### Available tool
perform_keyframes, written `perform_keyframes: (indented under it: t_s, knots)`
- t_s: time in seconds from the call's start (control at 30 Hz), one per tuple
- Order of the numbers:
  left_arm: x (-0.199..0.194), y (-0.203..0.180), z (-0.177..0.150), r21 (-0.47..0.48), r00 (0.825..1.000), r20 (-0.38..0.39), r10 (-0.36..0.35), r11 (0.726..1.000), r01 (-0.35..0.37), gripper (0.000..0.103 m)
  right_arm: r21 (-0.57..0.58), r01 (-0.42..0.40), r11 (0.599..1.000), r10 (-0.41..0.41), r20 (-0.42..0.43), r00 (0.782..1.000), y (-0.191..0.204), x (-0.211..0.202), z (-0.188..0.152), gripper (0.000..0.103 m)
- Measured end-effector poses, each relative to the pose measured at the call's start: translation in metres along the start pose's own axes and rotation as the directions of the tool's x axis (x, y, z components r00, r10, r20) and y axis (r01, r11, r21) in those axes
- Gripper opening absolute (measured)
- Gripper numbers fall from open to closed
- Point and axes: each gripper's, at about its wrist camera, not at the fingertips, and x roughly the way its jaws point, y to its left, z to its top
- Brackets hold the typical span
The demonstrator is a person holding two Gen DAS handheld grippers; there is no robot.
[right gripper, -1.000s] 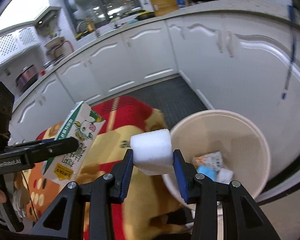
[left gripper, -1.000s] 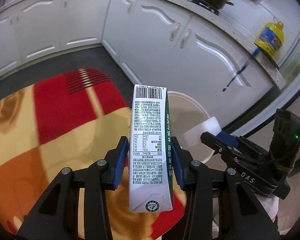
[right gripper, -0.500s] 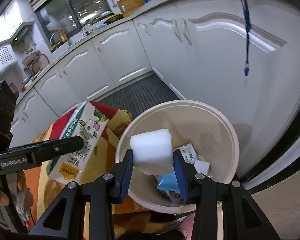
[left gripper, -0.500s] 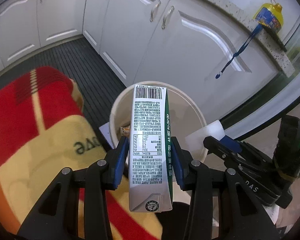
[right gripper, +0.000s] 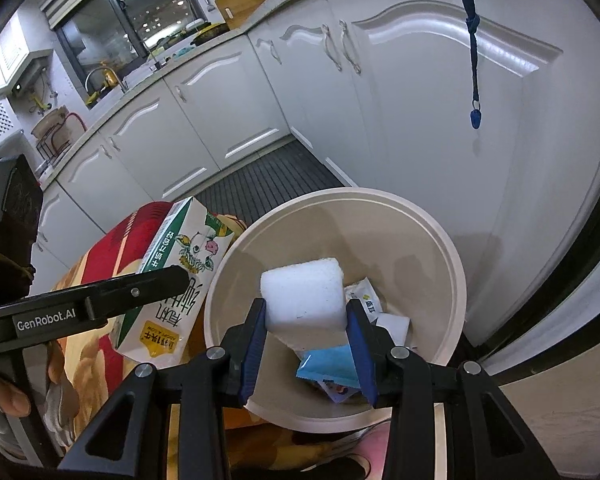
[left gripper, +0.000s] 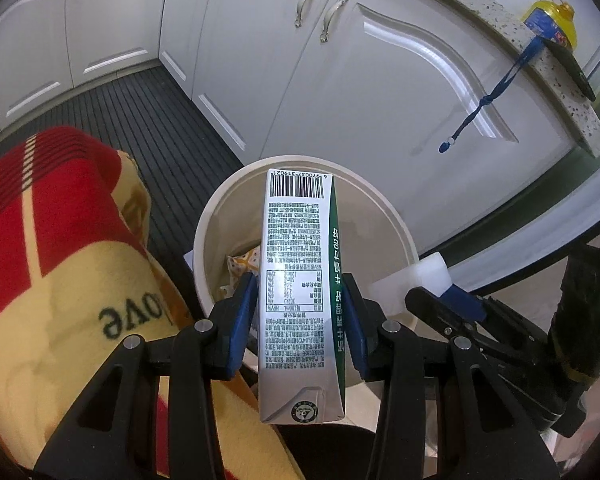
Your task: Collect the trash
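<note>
My left gripper [left gripper: 300, 312] is shut on a tall white and green milk carton [left gripper: 300, 280], barcode end pointing away, held above the near rim of a round cream trash bin [left gripper: 396, 224]. In the right wrist view the same carton [right gripper: 180, 264] hangs at the bin's left edge, clamped by the left gripper's finger [right gripper: 100, 300]. My right gripper [right gripper: 306, 334] is shut on a white foam block [right gripper: 304, 300], which hovers over the open bin [right gripper: 456, 280]. Wrappers and a blue packet [right gripper: 328, 364] lie in the bottom of the bin. The foam block [left gripper: 412, 280] also shows at the right of the left wrist view.
White kitchen cabinets [left gripper: 380, 80] stand right behind the bin. A red and yellow blanket [left gripper: 52, 240] covers something at the bin's left. A blue lanyard [right gripper: 472, 60] hangs from the counter edge. Dark ribbed floor mat [right gripper: 260, 184] runs along the cabinets. A person's hand [right gripper: 12, 396] holds the left gripper.
Both grippers moved from above the blanket toward the bin and sank. The carton now sits over the bin's rim and the foam block over its opening. Neither grip changed.
</note>
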Motion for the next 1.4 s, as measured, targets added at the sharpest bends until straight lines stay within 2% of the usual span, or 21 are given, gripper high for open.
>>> perform_keyframes:
  t_s: [0.2, 0.27, 0.3, 0.33, 0.43, 0.53, 0.67, 0.87, 1.03, 1.13, 1.3, 1.4]
  knots:
    - [0.006, 0.002, 0.001, -0.013, 1.000, 0.003, -0.014, 1.000, 0.014, 0.041, 0.011, 0.006, 1.000, -0.006, -0.007, 1.000, 0.000, 0.005, 0.000, 0.040]
    - [0.007, 0.006, 0.001, -0.024, 0.999, 0.005, -0.033, 0.999, 0.033, 0.048, 0.022, 0.016, 1.000, -0.015, -0.008, 1.000, -0.001, 0.008, 0.000, 0.052]
    - [0.006, 0.007, 0.001, -0.028, 0.999, 0.010, -0.045, 0.999, 0.046, 0.058, 0.025, 0.020, 0.999, -0.019, -0.008, 1.000, 0.000, 0.009, 0.000, 0.055]
    - [0.006, 0.008, 0.001, -0.030, 0.998, 0.016, -0.054, 0.998, 0.054, 0.063, 0.027, 0.024, 0.999, -0.024, -0.010, 1.000, -0.001, 0.010, 0.000, 0.059]
    - [0.002, 0.008, 0.000, -0.027, 0.997, 0.031, -0.073, 0.997, 0.074, 0.064, 0.032, 0.032, 0.999, -0.032, -0.016, 0.999, -0.003, 0.013, -0.002, 0.070]
    - [-0.005, 0.009, -0.003, -0.018, 0.997, 0.046, -0.061, 0.998, 0.061, 0.064, 0.026, 0.038, 0.999, -0.037, -0.022, 0.999, -0.001, 0.012, -0.004, 0.070]
    - [-0.021, 0.009, -0.010, -0.001, 0.996, 0.093, 0.015, 1.000, -0.015, 0.064, 0.020, 0.034, 0.999, -0.034, -0.008, 0.999, 0.004, 0.008, -0.010, 0.071]
    - [-0.056, 0.010, -0.026, 0.016, 0.968, 0.200, 0.150, 0.988, -0.156, 0.064, 0.001, 0.053, 0.999, -0.053, 0.018, 0.998, 0.022, 0.000, -0.020, 0.073]
    - [-0.078, 0.017, -0.039, -0.001, 0.955, 0.246, 0.165, 0.985, -0.170, 0.064, -0.027, 0.065, 0.998, -0.063, 0.077, 0.995, 0.042, -0.013, -0.024, 0.073]
    - [-0.094, 0.019, -0.047, -0.012, 0.940, 0.294, 0.176, 0.984, -0.180, 0.064, -0.030, 0.074, 0.997, -0.070, 0.116, 0.991, 0.053, -0.025, -0.026, 0.081]
    - [-0.123, 0.020, -0.061, -0.029, 0.912, 0.372, 0.175, 0.984, -0.177, 0.064, -0.058, 0.106, 0.993, -0.094, 0.187, 0.978, 0.073, -0.050, -0.029, 0.085]
    - [-0.135, 0.018, -0.066, -0.019, 0.902, 0.398, 0.168, 0.984, -0.175, 0.075, -0.060, 0.113, 0.992, -0.097, 0.224, 0.970, 0.082, -0.063, -0.028, 0.091]
